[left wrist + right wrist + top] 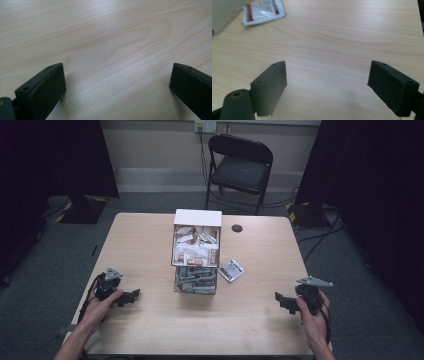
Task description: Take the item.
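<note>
A: What's on the surface (150, 240)?

B: Light wood top, dark room around it. Black folding chair (239, 167) behind the far edge. Mid-surface sits a two-tier box (196, 252): upper tier with a white back wall, full of white and brown sachets, lower tier clear, full of grey ones.

A: Anything loose?

B: One sachet (232, 270) lying flat just right of the box, near its lower tier, apart from it. In the right gripper view it's top left, white with red and green print (263, 11), box corner next to it. Small dark round thing (237, 228) near the far edge, right of the box; can't tell what it is.

A: Tools?

B: Left tool (131, 296) is near the front left, in the left hand (102, 307), pointing toward the middle. Jaws spread wide, nothing between them but bare wood in the left gripper view (117, 82). Right tool (283, 301) is front right, in the right hand (312, 317), also aimed inward. Jaws wide apart and empty in its own view (327, 82). Both well apart from the box.
</note>
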